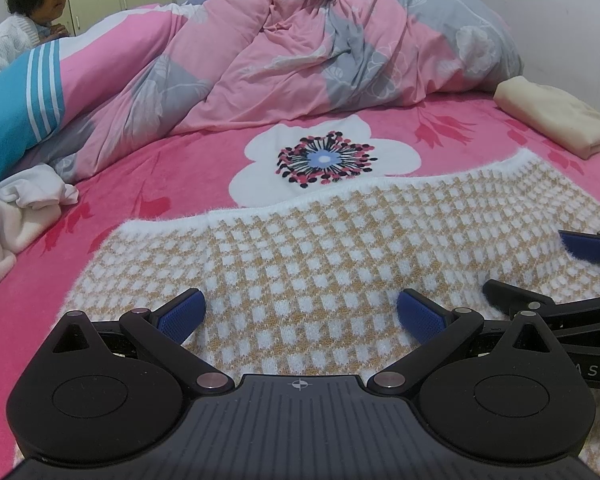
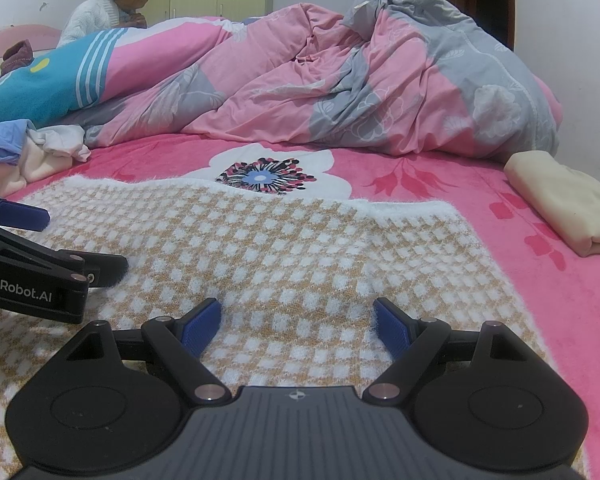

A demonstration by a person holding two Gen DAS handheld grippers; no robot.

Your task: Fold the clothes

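both claws, left claw (image 1: pixel 302 312) and right claw (image 2: pixel 297 326), gape wide over the checked sweater (image 1: pixel 340 248) on the bed (image 1: pixel 160 184); folded cream cloth (image 2: pixel 568 208) lies ahead-right, crumpled clothes (image 2: pixel 40 152) ahead-left.

Checked knit garment (image 1: pixel 300 264) runs past lower edge.

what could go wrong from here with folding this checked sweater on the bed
1. Both the left hand-held gripper and the right hand-held gripper are open over the checked sweater. Its fuzzy knit could snag on the pads, or they might pinch up the pink blanket too.
2. The folded cream cloth lies close to the sweater's right edge, so a wide fold could drag over it.
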